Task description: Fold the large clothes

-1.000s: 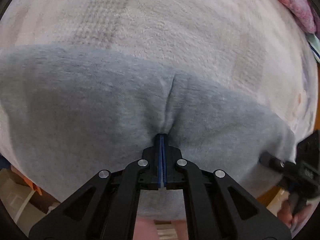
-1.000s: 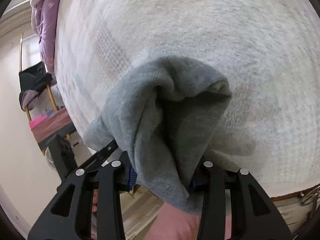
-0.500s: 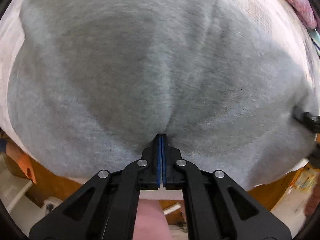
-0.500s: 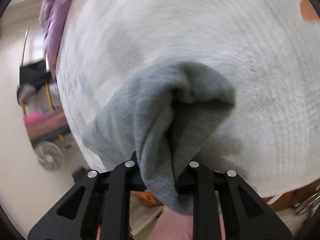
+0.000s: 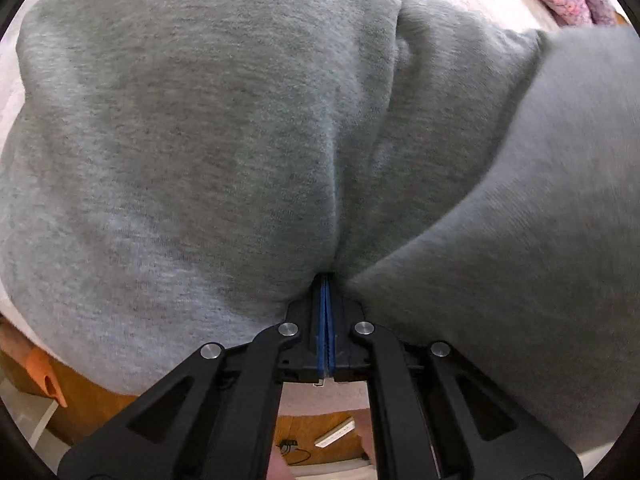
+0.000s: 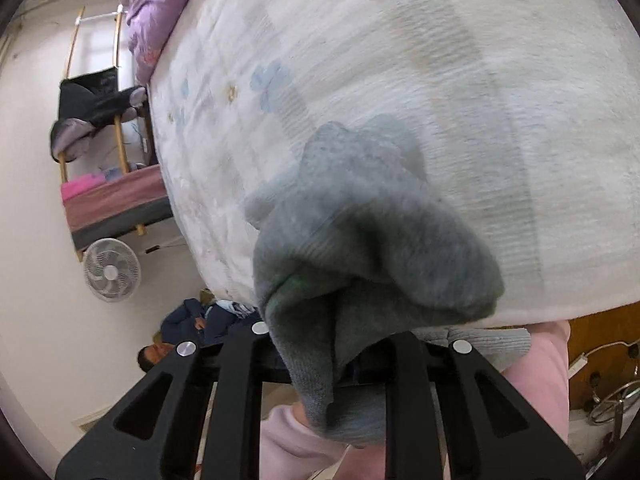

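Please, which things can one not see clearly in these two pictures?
- Left wrist view: the garment fills the frame, hiding the bed under it; its outline runs off the edges.
- Right wrist view: bunched cloth covers the right tool's tips.
- Right wrist view: the bedsheet print is motion-blurred.

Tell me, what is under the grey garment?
The grey garment hangs from both grippers over the white bedspread, which shows around it. What lies directly beneath the cloth is covered, as are the right jaws.

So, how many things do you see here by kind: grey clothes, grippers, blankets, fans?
Grey clothes: 1, the garment
Grippers: 2, the left gripper and the right gripper, both clamped on it
Blankets: 2, white blanket and purple blanket
Fans: 1, the fan
Total: 6
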`<act>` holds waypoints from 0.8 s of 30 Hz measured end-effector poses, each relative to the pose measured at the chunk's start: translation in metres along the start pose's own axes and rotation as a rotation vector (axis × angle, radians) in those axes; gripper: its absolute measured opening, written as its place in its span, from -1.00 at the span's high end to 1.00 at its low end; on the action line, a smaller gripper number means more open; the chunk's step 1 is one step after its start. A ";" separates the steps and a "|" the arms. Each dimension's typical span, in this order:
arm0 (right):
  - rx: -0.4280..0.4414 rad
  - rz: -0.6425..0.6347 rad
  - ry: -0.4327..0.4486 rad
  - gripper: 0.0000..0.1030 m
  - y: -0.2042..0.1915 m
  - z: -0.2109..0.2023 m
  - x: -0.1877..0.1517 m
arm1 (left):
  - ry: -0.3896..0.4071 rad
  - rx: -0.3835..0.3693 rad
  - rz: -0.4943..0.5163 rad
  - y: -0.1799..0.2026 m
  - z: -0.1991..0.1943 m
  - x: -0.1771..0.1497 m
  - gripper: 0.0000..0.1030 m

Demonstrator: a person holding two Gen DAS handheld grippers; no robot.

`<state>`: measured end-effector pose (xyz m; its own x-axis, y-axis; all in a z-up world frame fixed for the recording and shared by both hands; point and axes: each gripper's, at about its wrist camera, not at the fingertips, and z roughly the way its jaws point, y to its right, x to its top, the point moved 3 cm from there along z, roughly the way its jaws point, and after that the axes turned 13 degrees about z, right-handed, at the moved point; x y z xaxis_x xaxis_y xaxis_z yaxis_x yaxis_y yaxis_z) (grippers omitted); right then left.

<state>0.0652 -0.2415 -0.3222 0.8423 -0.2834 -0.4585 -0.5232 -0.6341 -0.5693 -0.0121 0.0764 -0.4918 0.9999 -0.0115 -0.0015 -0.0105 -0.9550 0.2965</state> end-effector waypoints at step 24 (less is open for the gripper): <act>-0.323 -0.029 -0.091 0.66 -0.100 0.222 -0.010 | -0.055 0.164 -0.043 -0.295 -0.165 -0.048 0.94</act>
<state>0.0801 -0.0161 -0.4121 0.8336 -0.2061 -0.5125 -0.4192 -0.8403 -0.3439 -0.0565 0.4077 -0.4215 0.9978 0.0184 -0.0642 0.0269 -0.9905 0.1349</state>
